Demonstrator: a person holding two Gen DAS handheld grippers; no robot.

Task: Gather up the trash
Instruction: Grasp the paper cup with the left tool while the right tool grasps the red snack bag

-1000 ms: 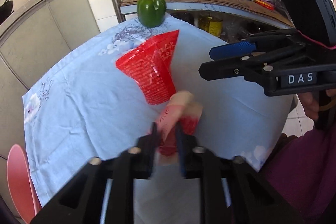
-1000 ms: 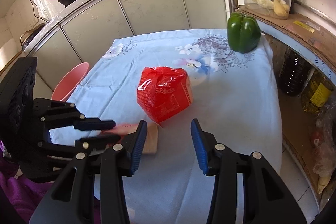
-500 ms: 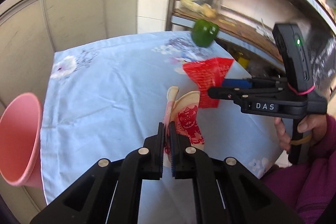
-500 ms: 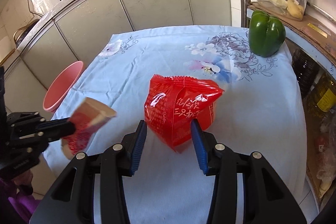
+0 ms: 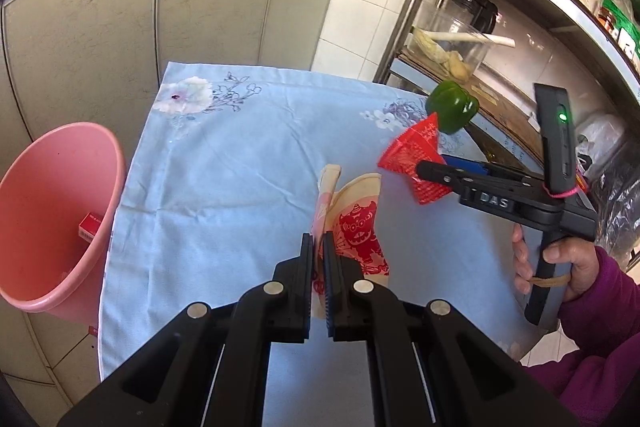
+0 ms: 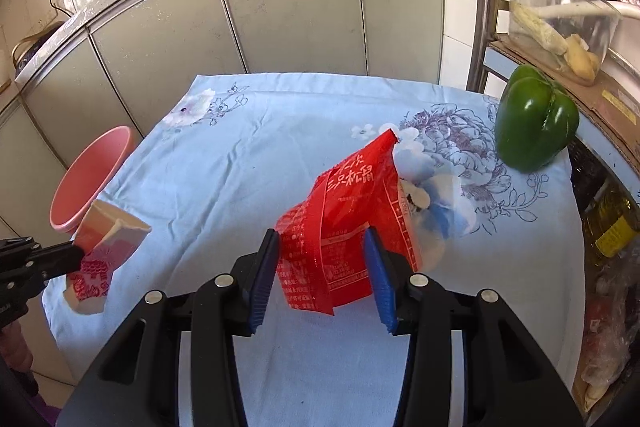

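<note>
My left gripper (image 5: pixel 317 259) is shut on a crushed paper cup (image 5: pixel 356 223) with a red print, held above the table; the cup also shows in the right wrist view (image 6: pixel 106 251). My right gripper (image 6: pixel 322 269) is open, its blue pads on either side of a red snack bag (image 6: pixel 348 227), which stands tilted on the blue floral tablecloth (image 6: pixel 248 163). The bag also shows in the left wrist view (image 5: pixel 416 157). A pink bin (image 5: pixel 44 215) stands at the table's left edge with a small red box inside; it also shows in the right wrist view (image 6: pixel 92 175).
A green bell pepper (image 6: pixel 534 119) sits at the table's far right corner. A metal shelf (image 6: pixel 560 59) with a clear container stands at the right. Grey cabinets (image 6: pixel 280 11) with pans on top lie behind. Oil bottles (image 6: pixel 608 227) stand below the shelf.
My left gripper has lifted the paper cup and swung left towards the pink bin. My right gripper has moved forward so its open pads now flank the red bag.
</note>
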